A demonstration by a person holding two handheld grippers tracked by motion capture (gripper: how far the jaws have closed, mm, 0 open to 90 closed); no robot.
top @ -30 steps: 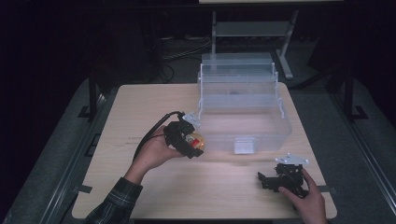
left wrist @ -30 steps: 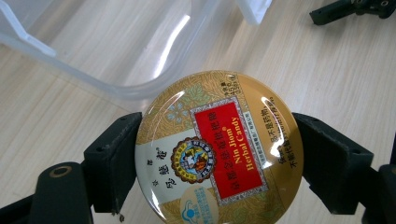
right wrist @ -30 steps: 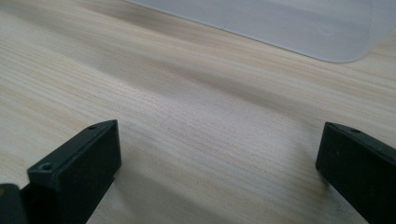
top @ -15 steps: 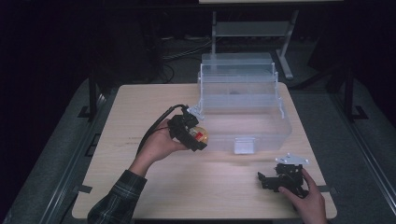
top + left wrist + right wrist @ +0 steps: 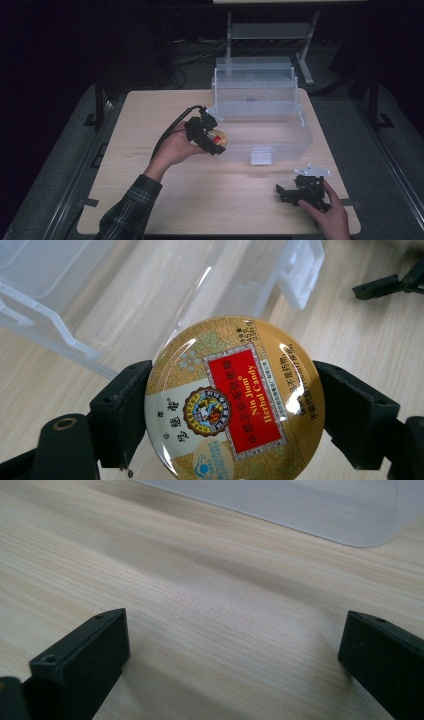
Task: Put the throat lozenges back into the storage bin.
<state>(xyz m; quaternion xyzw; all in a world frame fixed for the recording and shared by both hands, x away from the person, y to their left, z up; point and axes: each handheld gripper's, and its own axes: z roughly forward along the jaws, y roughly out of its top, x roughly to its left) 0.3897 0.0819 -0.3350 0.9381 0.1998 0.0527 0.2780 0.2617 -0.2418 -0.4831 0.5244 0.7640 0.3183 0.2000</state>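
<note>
Gripping: our left gripper (image 5: 235, 405) is clamping a round candy tin (image 5: 234, 399) beside the clear box (image 5: 270, 127).
Resting: our right gripper (image 5: 235, 665) is sitting spread wide, seemingly on the table (image 5: 150, 115).

Left gripper (image 5: 216, 141): I am seeing a black body, with a black cable trailing off it.
Its jaws: I am looking at blocky matte-black pads, a brass-ringed screw hole showing at lower left.
Right gripper (image 5: 283, 192): I am noting a black frame carrying a grey three-cornered plate.
Sleeve (image 5: 127, 210): I am seeing dark plaid covering the left forearm.
</note>
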